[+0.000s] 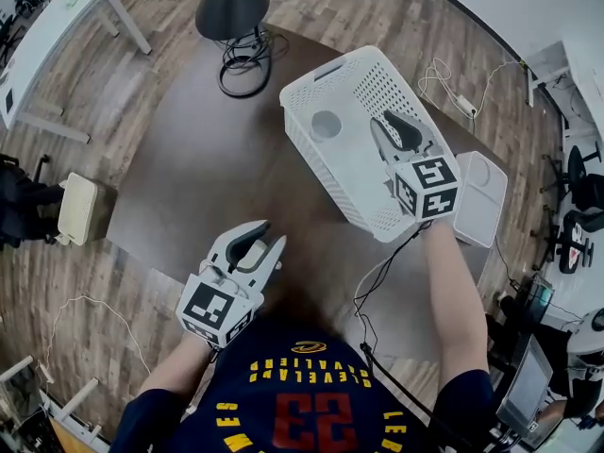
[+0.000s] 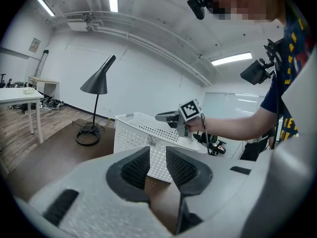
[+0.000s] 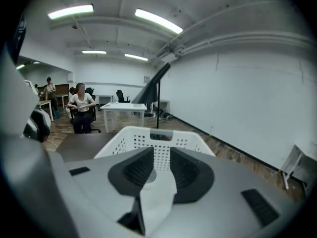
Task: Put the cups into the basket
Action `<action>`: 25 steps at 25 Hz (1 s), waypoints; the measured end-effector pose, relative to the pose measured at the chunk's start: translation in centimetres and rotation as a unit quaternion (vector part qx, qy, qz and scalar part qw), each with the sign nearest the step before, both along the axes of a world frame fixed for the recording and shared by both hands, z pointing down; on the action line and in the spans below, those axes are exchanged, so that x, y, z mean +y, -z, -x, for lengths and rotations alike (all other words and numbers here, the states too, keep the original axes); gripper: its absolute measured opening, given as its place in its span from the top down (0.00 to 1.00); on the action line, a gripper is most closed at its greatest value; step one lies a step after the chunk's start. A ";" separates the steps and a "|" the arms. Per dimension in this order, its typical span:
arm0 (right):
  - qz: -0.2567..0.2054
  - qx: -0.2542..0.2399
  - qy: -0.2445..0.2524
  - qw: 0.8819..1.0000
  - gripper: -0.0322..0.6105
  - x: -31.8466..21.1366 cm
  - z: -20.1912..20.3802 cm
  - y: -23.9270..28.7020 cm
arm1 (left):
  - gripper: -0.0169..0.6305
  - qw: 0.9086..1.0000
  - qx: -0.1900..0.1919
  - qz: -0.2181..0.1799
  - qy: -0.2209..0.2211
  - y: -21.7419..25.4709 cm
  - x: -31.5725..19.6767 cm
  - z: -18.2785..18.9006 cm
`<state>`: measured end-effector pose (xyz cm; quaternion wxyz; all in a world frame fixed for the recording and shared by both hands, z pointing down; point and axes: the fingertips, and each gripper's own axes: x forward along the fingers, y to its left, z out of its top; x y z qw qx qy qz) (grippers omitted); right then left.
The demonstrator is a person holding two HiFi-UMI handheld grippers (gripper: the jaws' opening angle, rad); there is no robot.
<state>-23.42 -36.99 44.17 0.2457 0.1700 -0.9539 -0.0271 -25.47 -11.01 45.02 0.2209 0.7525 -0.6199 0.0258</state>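
- Dark table (image 1: 189,168) is carrying the white basket (image 1: 326,173); one cup (image 1: 326,124) is sitting inside it.
- Right gripper (image 1: 398,128) is hovering over the basket, jaws apart, empty.
- Left gripper (image 1: 269,237) is hanging over the table, jaws apart, empty.

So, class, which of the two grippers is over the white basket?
The right gripper: its open jaws hang above the inside of the basket. The left gripper is over the dark table instead, nearer the person.
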 end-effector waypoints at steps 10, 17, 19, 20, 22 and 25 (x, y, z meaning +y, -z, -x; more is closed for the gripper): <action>-0.048 -0.150 -0.052 0.986 0.83 8.5 -10.7 10.2 | 0.84 0.999 -0.032 -0.020 -0.034 2.6 1.5 -7.3; -0.032 -0.196 -0.100 0.975 0.92 15.3 -21.0 9.7 | 0.84 0.997 -0.052 -0.039 -0.048 4.7 3.3 -14.7; -0.032 -0.201 -0.103 0.974 0.92 17.6 -23.2 9.4 | 0.84 0.996 -0.062 -0.049 -0.048 5.5 3.8 -16.7; -0.033 -0.202 -0.103 0.973 0.92 18.7 -24.2 9.4 | 0.84 0.995 -0.068 -0.055 -0.048 6.0 4.0 -17.7; -0.037 -0.201 -0.101 0.974 0.92 20.7 -25.9 9.6 | 0.84 0.993 -0.083 -0.069 -0.048 7.1 4.1 -19.9; -0.015 -0.202 -0.099 0.974 0.92 23.5 -27.2 8.8 | 0.84 0.992 -0.087 -0.078 -0.050 8.0 4.9 -22.6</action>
